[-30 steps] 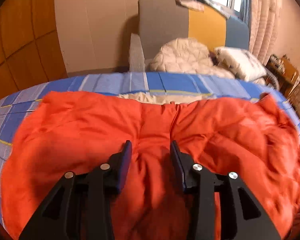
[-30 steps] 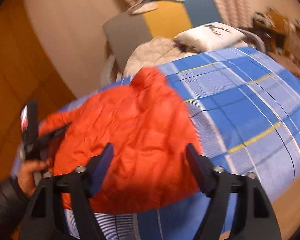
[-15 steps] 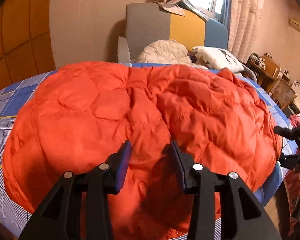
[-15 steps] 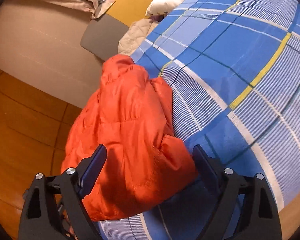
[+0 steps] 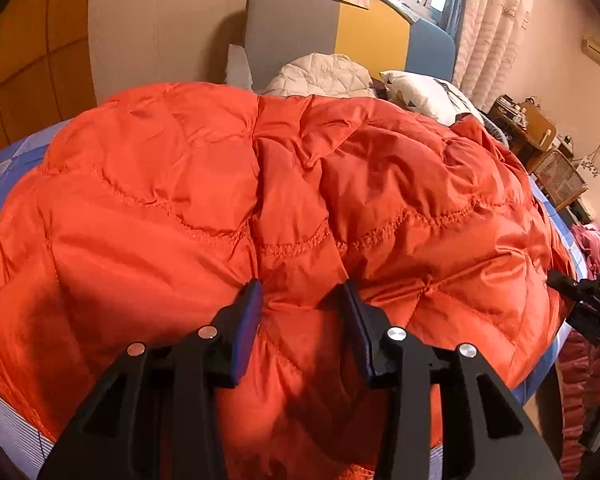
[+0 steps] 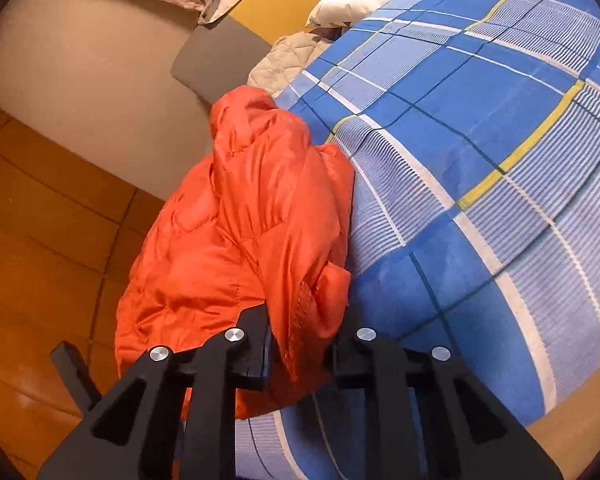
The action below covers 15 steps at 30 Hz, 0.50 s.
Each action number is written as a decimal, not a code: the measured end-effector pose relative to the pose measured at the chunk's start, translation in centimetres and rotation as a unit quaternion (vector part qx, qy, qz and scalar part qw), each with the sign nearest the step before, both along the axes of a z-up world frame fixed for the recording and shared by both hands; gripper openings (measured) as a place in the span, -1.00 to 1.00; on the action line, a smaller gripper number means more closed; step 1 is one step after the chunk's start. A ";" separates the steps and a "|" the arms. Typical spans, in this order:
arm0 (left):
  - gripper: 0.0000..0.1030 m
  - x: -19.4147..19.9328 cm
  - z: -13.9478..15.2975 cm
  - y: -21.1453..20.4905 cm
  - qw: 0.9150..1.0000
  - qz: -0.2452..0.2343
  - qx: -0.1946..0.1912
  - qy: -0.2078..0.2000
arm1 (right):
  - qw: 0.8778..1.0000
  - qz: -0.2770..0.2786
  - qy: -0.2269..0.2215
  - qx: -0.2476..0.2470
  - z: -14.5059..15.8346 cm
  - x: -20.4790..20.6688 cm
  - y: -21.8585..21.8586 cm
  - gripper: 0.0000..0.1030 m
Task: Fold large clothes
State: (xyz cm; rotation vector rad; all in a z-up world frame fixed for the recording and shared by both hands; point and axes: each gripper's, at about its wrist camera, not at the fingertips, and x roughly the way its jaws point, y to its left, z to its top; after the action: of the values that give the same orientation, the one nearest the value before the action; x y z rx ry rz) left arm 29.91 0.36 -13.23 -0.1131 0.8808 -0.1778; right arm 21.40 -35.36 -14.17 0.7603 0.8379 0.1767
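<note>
A large orange quilted down jacket (image 5: 284, 184) lies on a bed with a blue plaid sheet (image 6: 480, 128). In the left wrist view it fills most of the frame. My left gripper (image 5: 300, 300) is shut on a bunched fold of the jacket near its front edge. In the right wrist view the jacket (image 6: 240, 232) lies along the bed's left side. My right gripper (image 6: 300, 340) is shut on the jacket's near edge. The right gripper also shows at the far right of the left wrist view (image 5: 592, 300).
A grey, yellow and blue headboard (image 5: 340, 36) stands behind the bed, with a cream quilt (image 5: 320, 76) and a white pillow (image 5: 424, 92) at its foot. Curtains and wicker furniture (image 5: 556, 176) stand at the right. Pink fabric (image 5: 596, 240) lies by the bed's right edge.
My right gripper has closed from wide open onto the jacket's edge. The left gripper has kept its hold while the jacket has come nearer in its view.
</note>
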 end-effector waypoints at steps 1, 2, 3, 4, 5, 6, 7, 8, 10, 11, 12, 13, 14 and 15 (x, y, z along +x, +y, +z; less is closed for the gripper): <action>-0.26 -0.3 0.1 0.0 1.000 -0.003 -0.005 0.002 | 1.000 0.002 -0.002 -0.005 0.3 -0.6 -0.1 -0.64; -0.28 -0.8 0.2 0.0 1.000 -0.009 -0.012 0.003 | 1.000 0.001 -0.002 -0.008 0.4 -1.2 -0.2 -0.64; -0.33 -1.4 0.4 0.0 1.000 -0.015 -0.016 0.002 | 1.000 -0.001 0.000 -0.006 0.3 -1.5 -0.5 -0.64; -0.39 -2.0 0.7 0.2 0.999 -0.019 -0.026 0.001 | 1.000 -0.004 0.002 -0.004 0.2 -1.9 -0.8 -0.64; -0.39 -2.7 1.1 0.7 0.999 -0.022 -0.037 -0.003 | 1.000 -0.006 0.002 -0.005 0.1 -2.3 -1.1 -0.64; -0.36 -3.5 1.6 1.3 0.999 -0.022 -0.043 -0.008 | 1.000 -0.008 0.003 -0.006 0.1 -2.5 -1.3 -0.64; -0.34 -4.8 2.5 2.4 0.998 -0.017 -0.051 -0.019 | 1.000 -0.010 0.006 -0.006 -0.1 -2.6 -1.5 -0.64; -0.27 -5.6 3.3 3.6 0.998 -0.012 -0.061 -0.030 | 1.000 -0.012 0.009 -0.008 -0.2 -2.7 -1.8 -0.64; 0.07 -7.6 5.2 7.1 0.996 0.018 -0.071 -0.060 | 1.000 -0.013 0.009 -0.008 -0.3 -2.8 -1.8 -0.64; 0.12 -8.2 5.8 8.9 0.994 0.034 -0.072 -0.069 | 1.000 -0.013 0.010 -0.014 -0.2 -2.7 -1.7 -0.64; 0.24 -8.8 6.3 10.9 0.993 0.052 -0.074 -0.077 | 1.000 -0.014 0.010 -0.018 -0.1 -2.6 -1.5 -0.64; 0.32 -9.1 6.5 12.5 0.992 0.067 -0.073 -0.081 | 1.000 -0.015 0.012 -0.021 -0.1 -2.6 -1.4 -0.64; 0.36 -9.3 6.5 14.8 0.991 0.084 -0.071 -0.081 | 1.000 -0.015 0.012 -0.022 -0.1 -2.7 -1.4 -0.63; 0.38 -9.3 6.1 16.6 0.990 0.090 -0.079 -0.072 | 0.999 -0.015 0.013 -0.027 0.0 -2.6 -1.3 -0.63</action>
State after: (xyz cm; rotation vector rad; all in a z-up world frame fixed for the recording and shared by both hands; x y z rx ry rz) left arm 20.59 17.00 -7.12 -0.3221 0.7072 -0.0854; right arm 18.80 -36.67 -14.20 0.7255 0.8527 0.1177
